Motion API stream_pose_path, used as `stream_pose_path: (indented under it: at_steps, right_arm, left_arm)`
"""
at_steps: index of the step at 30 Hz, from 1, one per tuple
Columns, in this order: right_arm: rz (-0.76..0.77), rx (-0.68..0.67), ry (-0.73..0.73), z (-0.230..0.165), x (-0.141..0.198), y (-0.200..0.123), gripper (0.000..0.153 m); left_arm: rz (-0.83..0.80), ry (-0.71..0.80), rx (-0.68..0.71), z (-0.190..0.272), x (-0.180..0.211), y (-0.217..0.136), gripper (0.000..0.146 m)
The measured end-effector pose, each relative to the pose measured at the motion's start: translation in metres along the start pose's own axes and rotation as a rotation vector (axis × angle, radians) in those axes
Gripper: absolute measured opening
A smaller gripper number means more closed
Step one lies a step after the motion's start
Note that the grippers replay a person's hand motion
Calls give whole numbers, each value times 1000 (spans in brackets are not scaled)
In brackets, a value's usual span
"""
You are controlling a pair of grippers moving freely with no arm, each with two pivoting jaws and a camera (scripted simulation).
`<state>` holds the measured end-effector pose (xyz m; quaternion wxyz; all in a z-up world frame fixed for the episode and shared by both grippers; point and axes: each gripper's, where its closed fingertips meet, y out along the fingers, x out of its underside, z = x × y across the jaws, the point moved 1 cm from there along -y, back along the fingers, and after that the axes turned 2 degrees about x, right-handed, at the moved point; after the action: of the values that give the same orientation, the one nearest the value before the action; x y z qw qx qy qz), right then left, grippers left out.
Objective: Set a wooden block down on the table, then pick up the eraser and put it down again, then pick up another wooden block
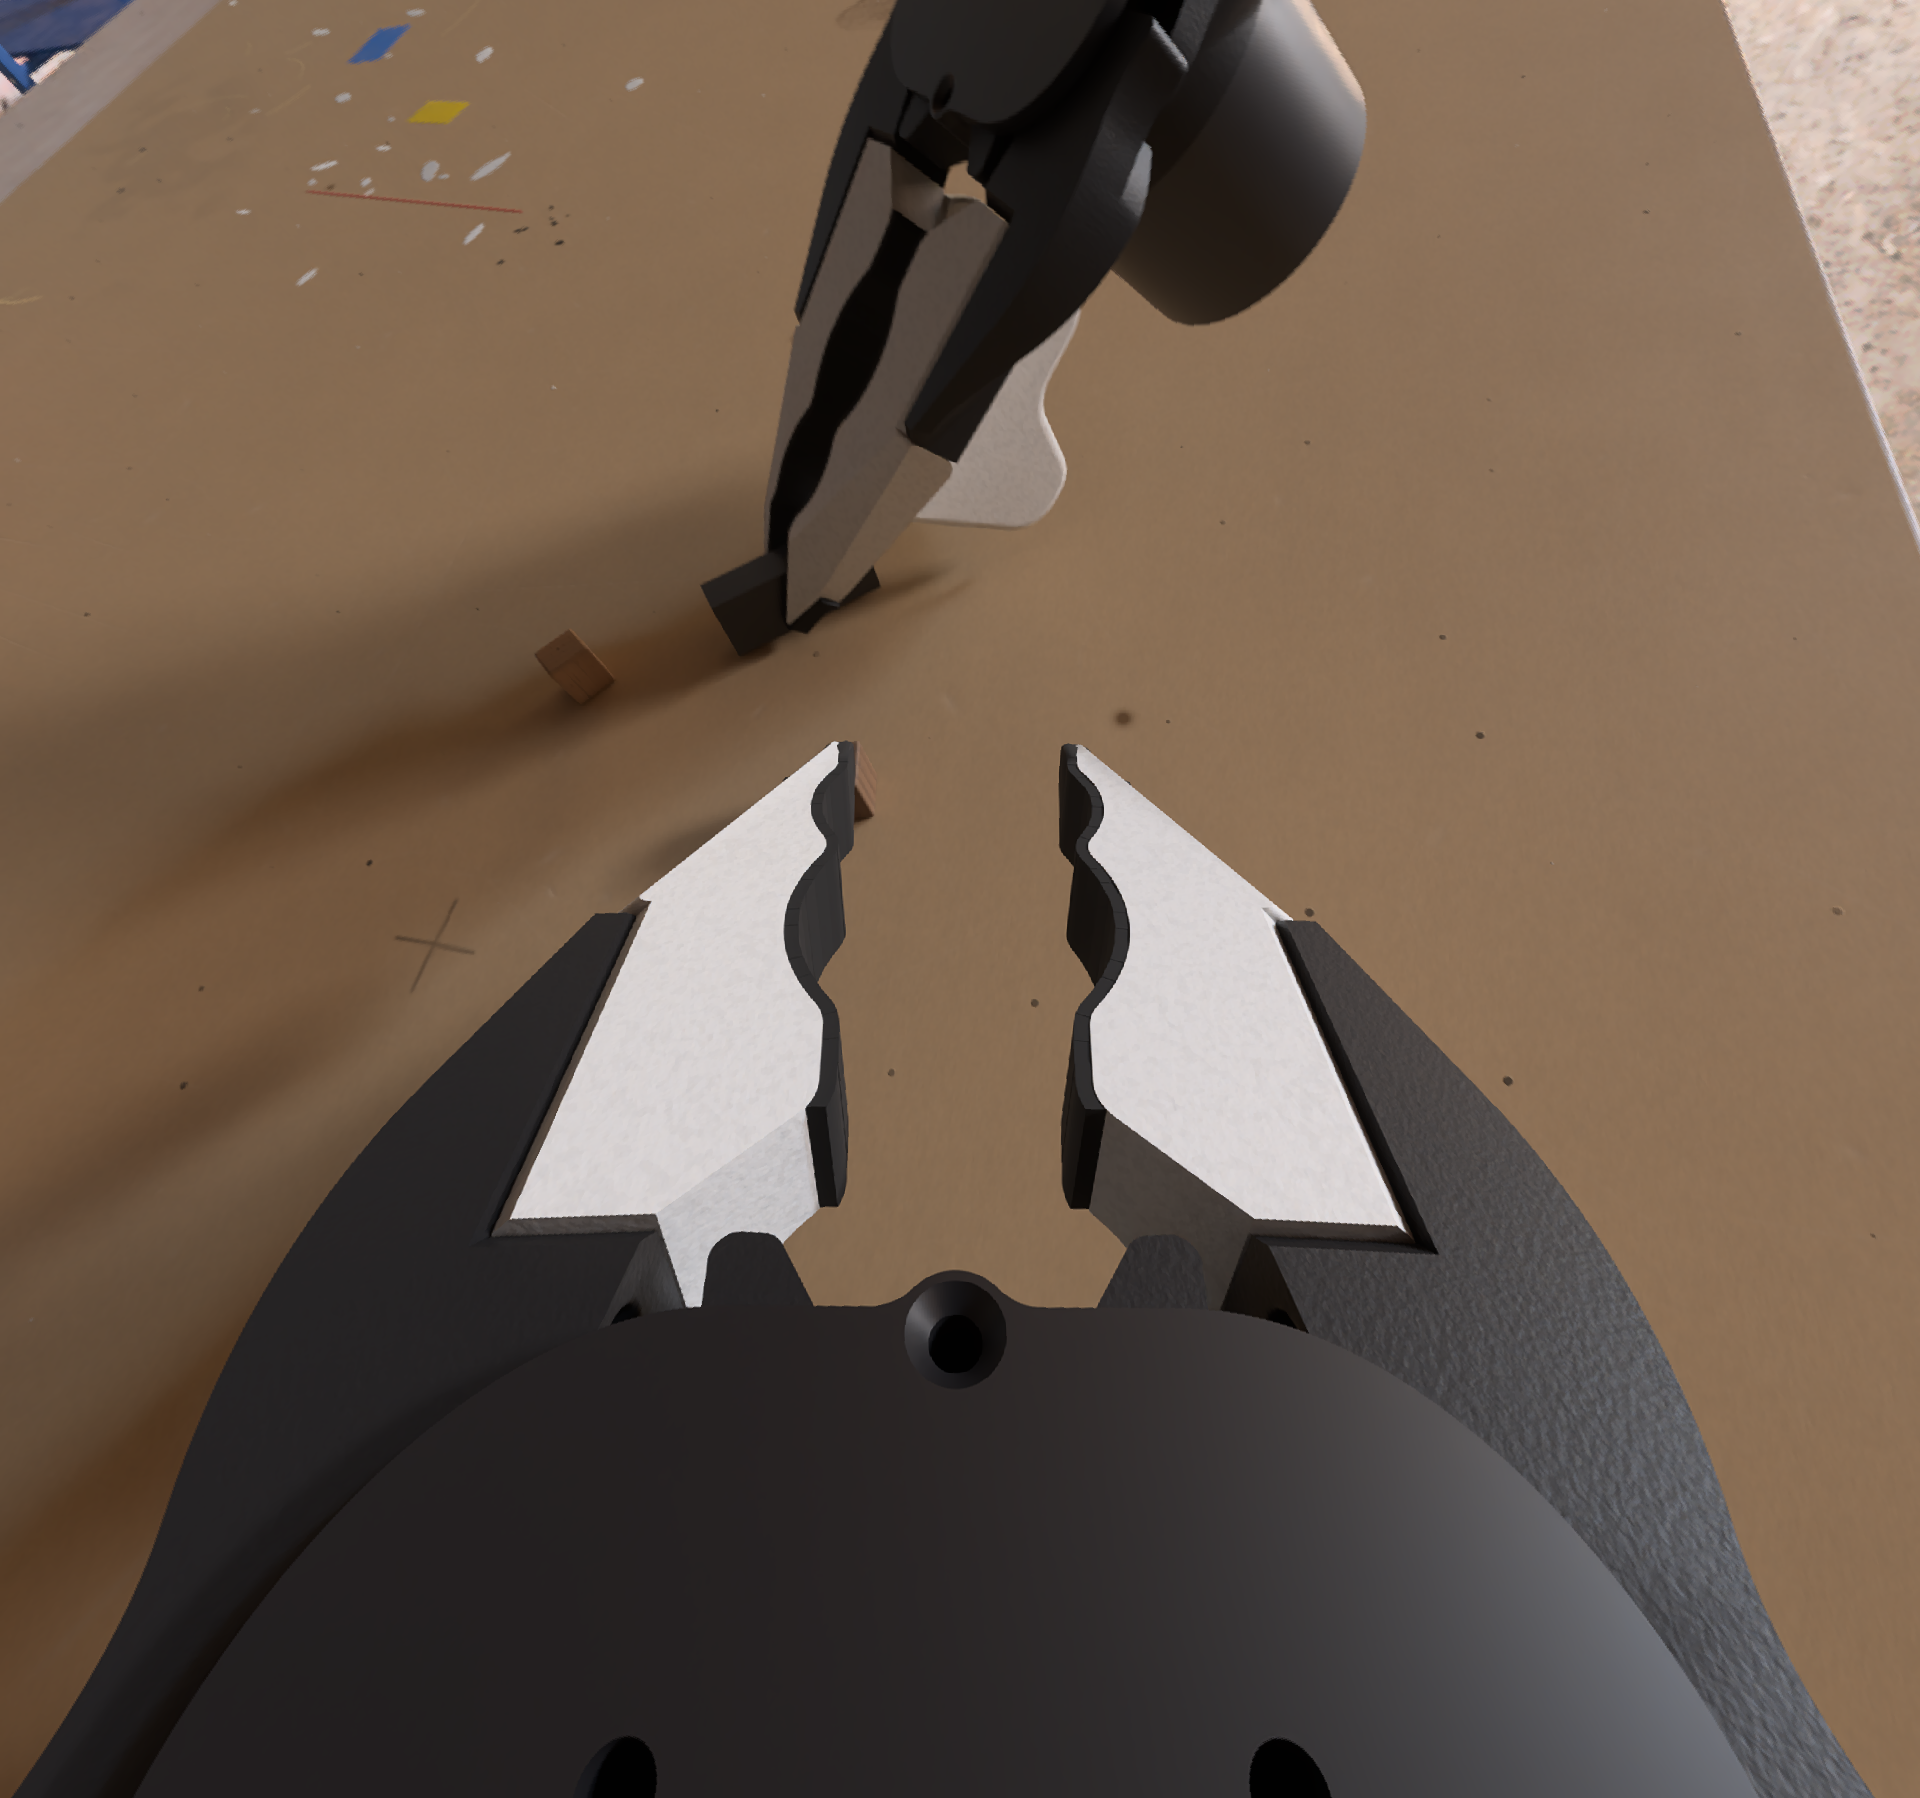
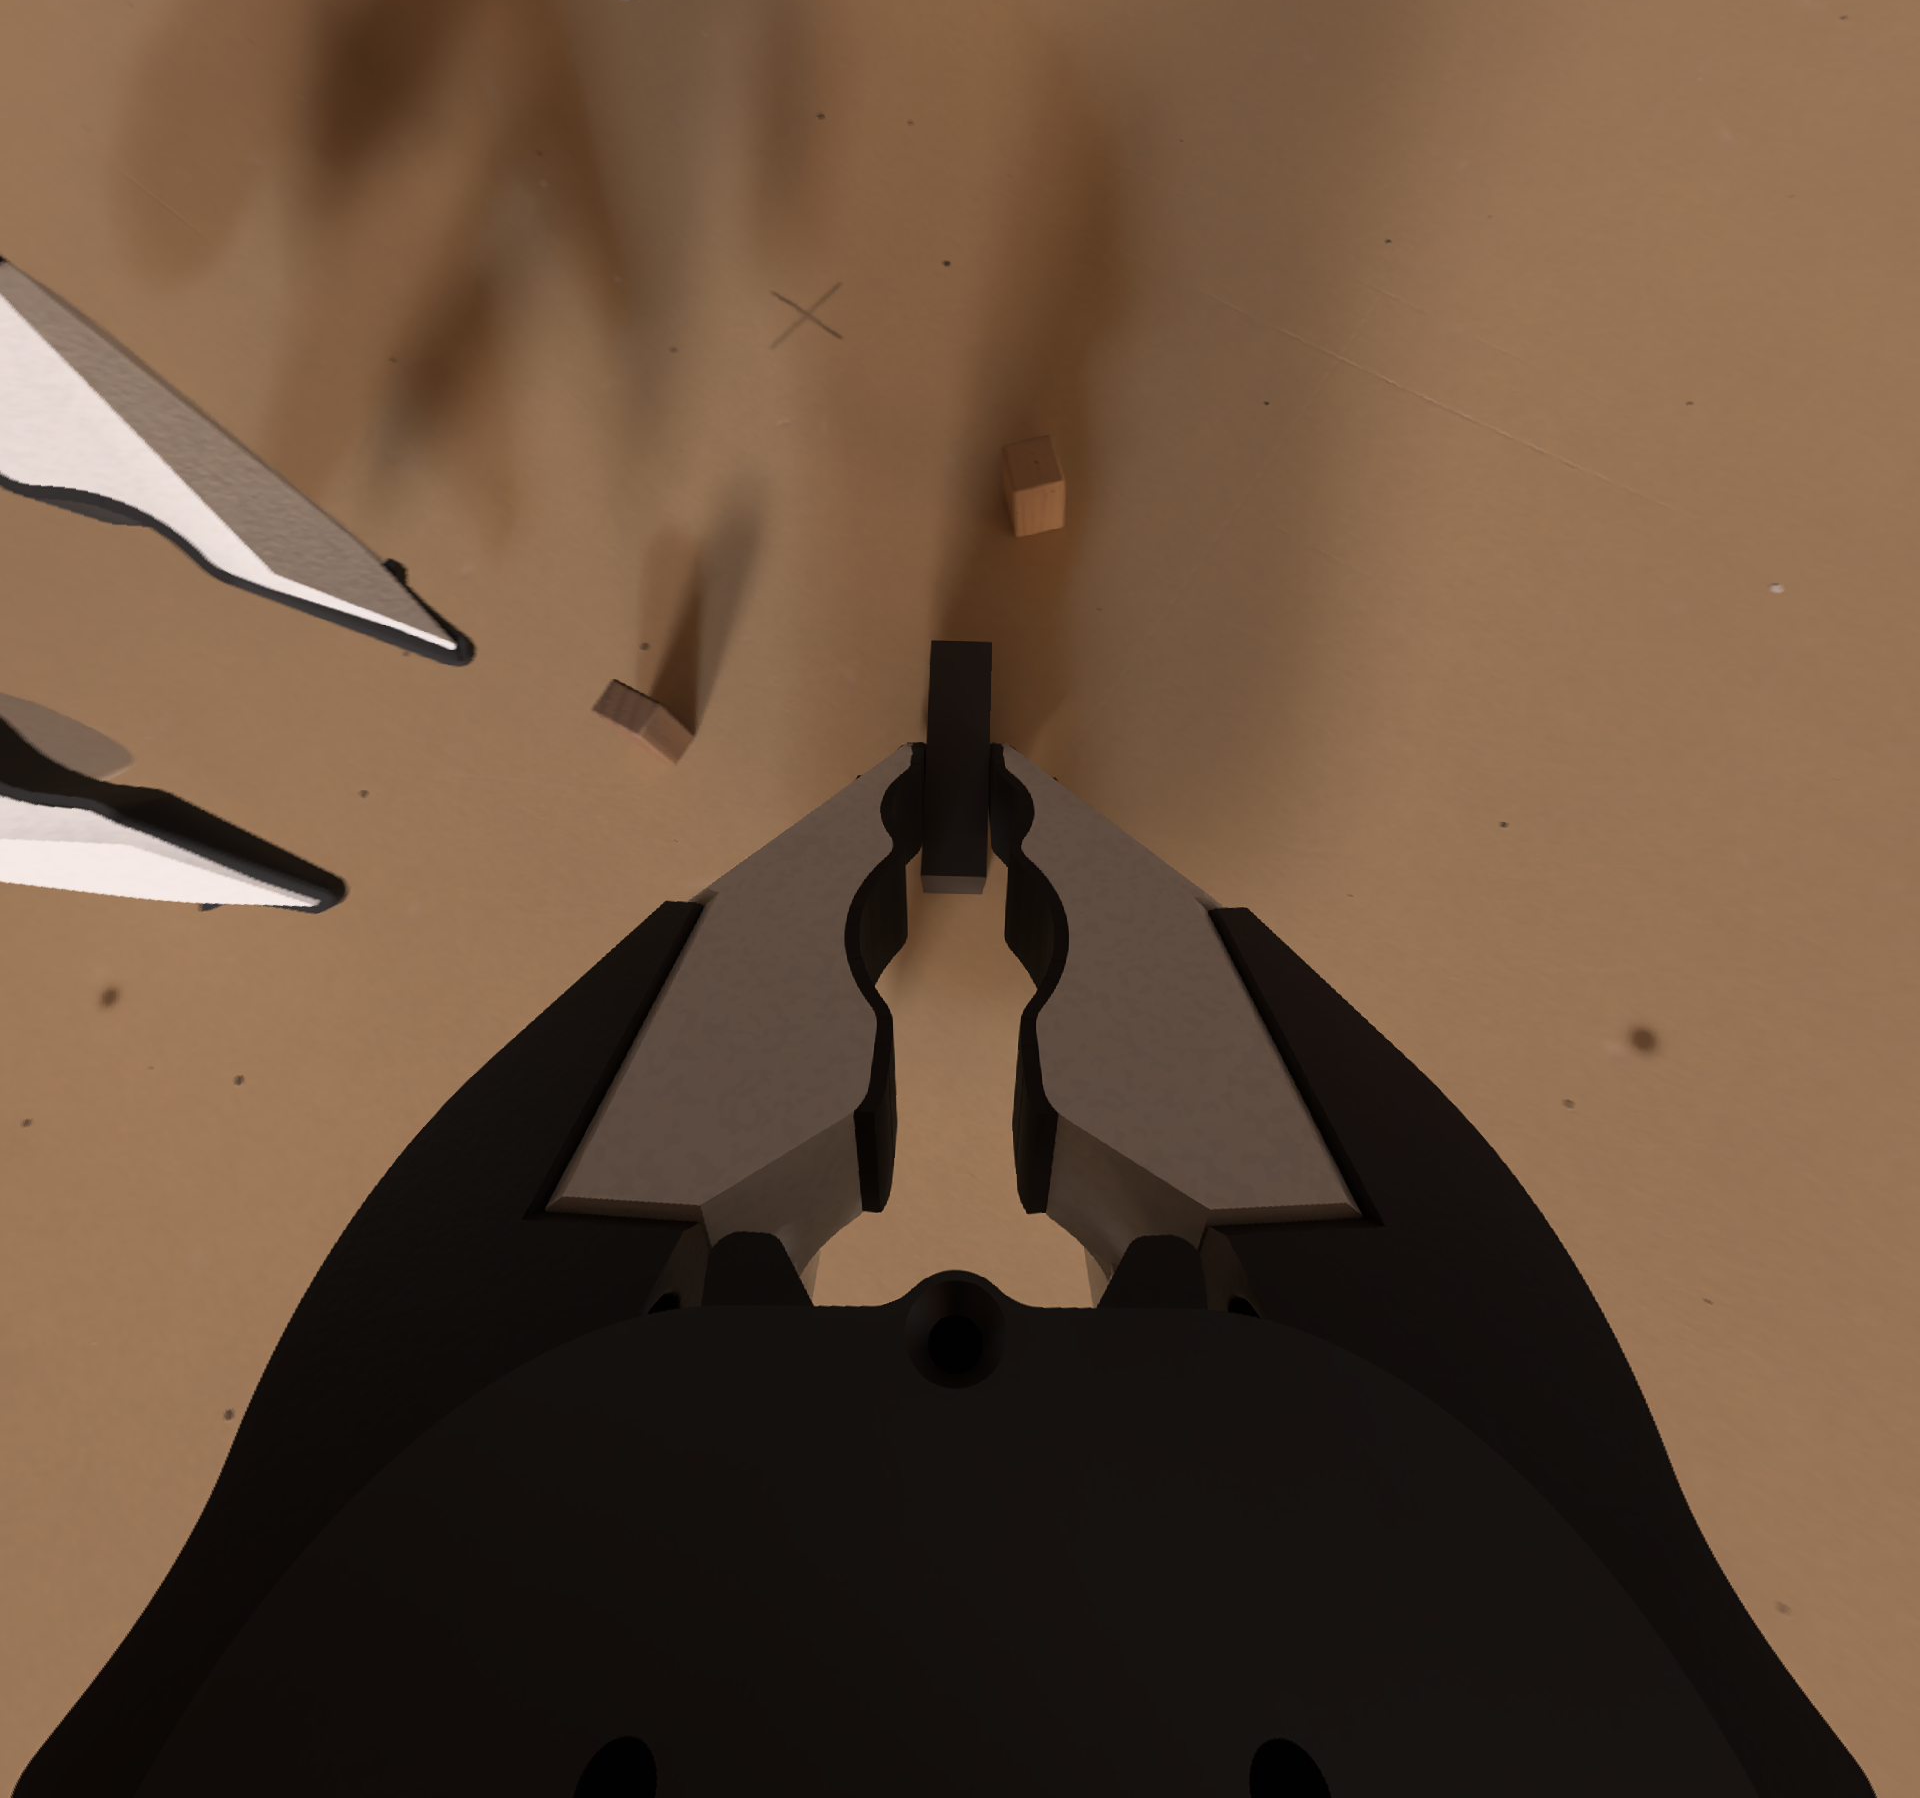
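Note:
My right gripper (image 2: 958, 756) is shut on the black eraser (image 2: 956, 699), which sticks out past its fingertips. In the left wrist view this gripper (image 1: 821, 595) comes down steeply and holds the eraser (image 1: 743, 610) at or just above the brown table (image 1: 1351, 709). One light wooden block (image 2: 1034, 486) stands beyond the eraser and shows in the left wrist view too (image 1: 574, 665). A second wooden block (image 2: 644, 720) lies to the left. In the left wrist view it (image 1: 869, 787) is mostly hidden behind my left fingertip. My left gripper (image 1: 958, 761) is open and empty, low over the table.
The table's right edge (image 1: 1829, 314) runs along a rough floor. Blue and yellow patches (image 1: 438, 111) and white specks lie far left. A pencilled cross (image 1: 436, 943) marks the table. The left gripper's fingers (image 2: 312, 585) enter the right wrist view at the left.

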<state>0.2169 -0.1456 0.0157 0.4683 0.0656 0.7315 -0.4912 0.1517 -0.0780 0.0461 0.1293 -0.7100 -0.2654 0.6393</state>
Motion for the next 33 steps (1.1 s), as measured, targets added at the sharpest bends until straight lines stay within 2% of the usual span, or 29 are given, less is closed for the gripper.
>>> stream_pose_path:
  at_steps: [7, 12, 13, 14, 15, 20, 25, 28, 29, 30, 33]
  right_arm:
    - [-48, 91, -31, 22, 3, -5, 11]
    - [-75, 67, -45, 23, 1, -4, 11]
    - [-77, 65, -60, 22, -1, -6, 14]
    - [-72, 61, -70, 22, -4, -8, 33]
    - [-62, 53, -77, 22, -8, -11, 43]
    - [-46, 8, -119, 20, -38, -4, 46]
    - [-183, 27, -265, 15, -48, 28, 42]
    - [-259, 5, -285, 15, -44, 41, 36]
    - [-268, -9, -278, 14, -43, 43, 29]
    - [-273, -20, -266, 14, -43, 44, 11]
    - [-278, -37, -255, 13, -43, 44, 10]
  left_arm:
    - [-23, -9, 17, 5, 12, 1, 40]
    - [-28, -28, 25, 7, 14, 0, 40]
    - [-31, -26, 21, 7, 15, -1, 40]
    - [-33, -27, 19, 7, 16, -2, 40]
    - [-33, -32, 19, 8, 17, -3, 40]
    - [-35, -51, 21, 10, 24, -3, 40]
    - [-35, -25, 26, 16, 27, -4, 40]
    - [-41, -21, 29, 18, 30, -7, 39]
    - [-43, -24, 33, 18, 31, -8, 39]
    - [-44, -27, 35, 19, 32, -9, 39]
    - [-45, -28, 41, 19, 33, -10, 38]
